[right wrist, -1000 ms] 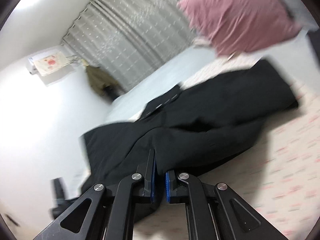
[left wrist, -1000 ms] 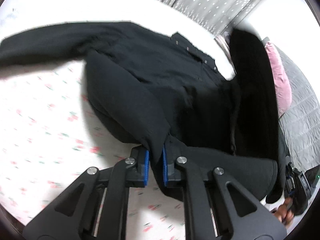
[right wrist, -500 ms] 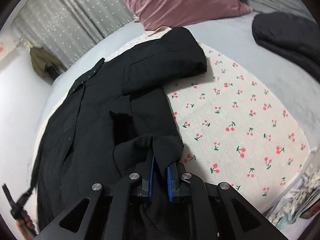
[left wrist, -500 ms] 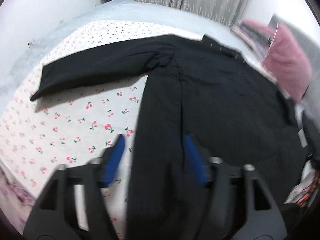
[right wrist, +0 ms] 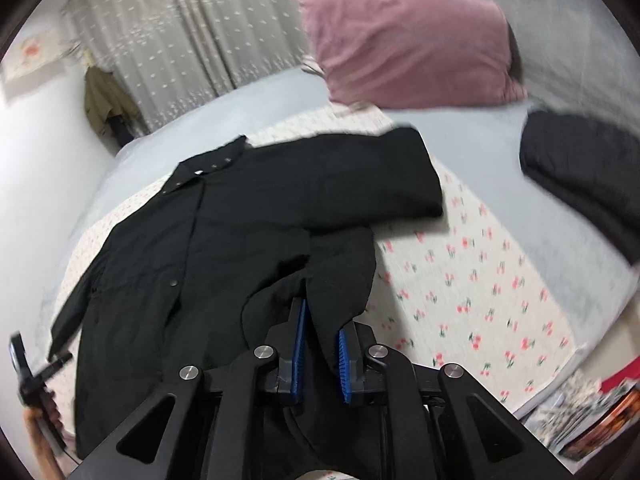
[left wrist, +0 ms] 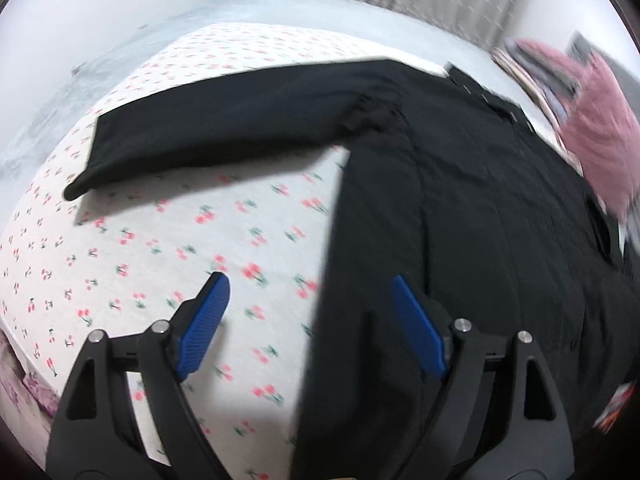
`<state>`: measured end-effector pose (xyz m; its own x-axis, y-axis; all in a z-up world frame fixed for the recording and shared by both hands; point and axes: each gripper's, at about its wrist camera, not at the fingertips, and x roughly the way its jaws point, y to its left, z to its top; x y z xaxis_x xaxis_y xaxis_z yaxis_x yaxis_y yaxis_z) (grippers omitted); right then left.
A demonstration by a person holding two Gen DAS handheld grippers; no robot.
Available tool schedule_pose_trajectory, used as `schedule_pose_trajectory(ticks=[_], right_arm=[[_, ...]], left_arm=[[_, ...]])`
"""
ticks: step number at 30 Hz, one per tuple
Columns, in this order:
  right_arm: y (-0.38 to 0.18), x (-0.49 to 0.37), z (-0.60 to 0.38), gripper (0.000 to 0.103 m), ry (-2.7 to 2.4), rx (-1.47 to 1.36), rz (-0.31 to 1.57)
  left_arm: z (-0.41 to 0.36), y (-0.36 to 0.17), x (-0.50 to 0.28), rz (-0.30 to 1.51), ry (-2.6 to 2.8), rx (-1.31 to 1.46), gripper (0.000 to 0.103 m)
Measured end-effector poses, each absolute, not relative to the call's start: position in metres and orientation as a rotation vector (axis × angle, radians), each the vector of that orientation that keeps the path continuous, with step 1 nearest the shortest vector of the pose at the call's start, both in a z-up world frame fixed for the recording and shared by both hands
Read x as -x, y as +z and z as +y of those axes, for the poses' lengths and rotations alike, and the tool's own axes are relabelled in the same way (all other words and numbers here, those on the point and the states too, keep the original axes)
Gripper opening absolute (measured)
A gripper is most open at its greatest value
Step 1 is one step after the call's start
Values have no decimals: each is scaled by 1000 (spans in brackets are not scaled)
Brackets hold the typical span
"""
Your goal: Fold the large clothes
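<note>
A long black coat (left wrist: 480,200) lies spread front up on a cherry-print sheet (left wrist: 160,240). One sleeve (left wrist: 220,120) stretches out to the left. My left gripper (left wrist: 310,300) hovers over the coat's lower side edge. Its jaws are opening wide and the pads touch nothing. In the right wrist view the coat (right wrist: 240,232) has its other sleeve (right wrist: 360,176) out to the right. My right gripper (right wrist: 322,344) has a bunched fold of the coat's hem between its pads. Those jaws are opening, and the cloth still fills the narrow gap.
A pink pillow (right wrist: 408,40) lies at the head of the bed, and a folded dark garment (right wrist: 584,172) beside it on the grey cover. Grey curtains (right wrist: 200,32) and a hanging olive jacket (right wrist: 104,100) stand behind. A person's hand (right wrist: 44,412) shows at the lower left.
My left gripper let go of the hem, opened wide and swung over the coat's left edge. The right gripper carried its hem fold down to the sheet and its pads parted slightly.
</note>
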<state>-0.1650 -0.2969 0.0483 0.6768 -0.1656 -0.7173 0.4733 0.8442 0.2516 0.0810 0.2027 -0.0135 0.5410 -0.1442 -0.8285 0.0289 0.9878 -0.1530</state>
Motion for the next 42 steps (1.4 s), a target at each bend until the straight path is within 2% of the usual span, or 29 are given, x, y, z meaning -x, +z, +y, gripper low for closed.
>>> schedule_pose_trajectory(ticks=[2,4,6,7,8,9,13,19,22,23,26,27,32,34,37,38,40,42], right_arm=[[69,162,-279,20,-359,-378,721],[82,161,-270,29,-354,-342,702],[94,164,-264,56,-363,-304,676],[102,169,-262,64,-374,-284,634],[108,175,-261,78,-381,-272,591],[111,178,-262,85,-385,-267,569],[110,163,-268,85,-407,-268,564],[64,81,-250,85,-202,-312,601],[25,37,-238,85,-134,-348,641],[9,22,-234,85,-121,-359,658],[-25,-3,-224,85,-118,-364,733],[-31,-10,-221,85,-123,-360,748],[-37,-20,-226,85,-177,-345,732],[-33,-19,-230,85,-197,-340,706],[-33,-18,-237,85,-257,-307,687],[-36,-17,-241,85,-286,-288,687],[-37,-17,-252,85,-313,-271,704],[-40,-15,-265,85,-336,-287,731]], left_arm=[[224,-14,-93,997,-54,200,84],[251,-16,-105,1009,-9,293,84],[283,-16,-115,1008,41,375,84],[294,-16,-119,1000,62,394,84],[306,-16,-123,989,81,403,84],[324,-15,-130,969,109,405,84],[367,-20,-152,928,178,365,84],[414,-56,-198,939,208,384,82],[413,-62,-217,896,220,324,66],[409,-61,-224,899,206,306,48],[388,-48,-244,917,221,214,10],[381,-37,-248,898,260,155,8],[380,30,-244,626,366,73,9],[377,22,-262,656,413,-4,9],[368,-23,-290,829,483,-86,11],[367,-28,-290,837,495,-80,13],[365,-35,-281,827,521,-53,24],[364,-33,-270,815,488,-25,61]])
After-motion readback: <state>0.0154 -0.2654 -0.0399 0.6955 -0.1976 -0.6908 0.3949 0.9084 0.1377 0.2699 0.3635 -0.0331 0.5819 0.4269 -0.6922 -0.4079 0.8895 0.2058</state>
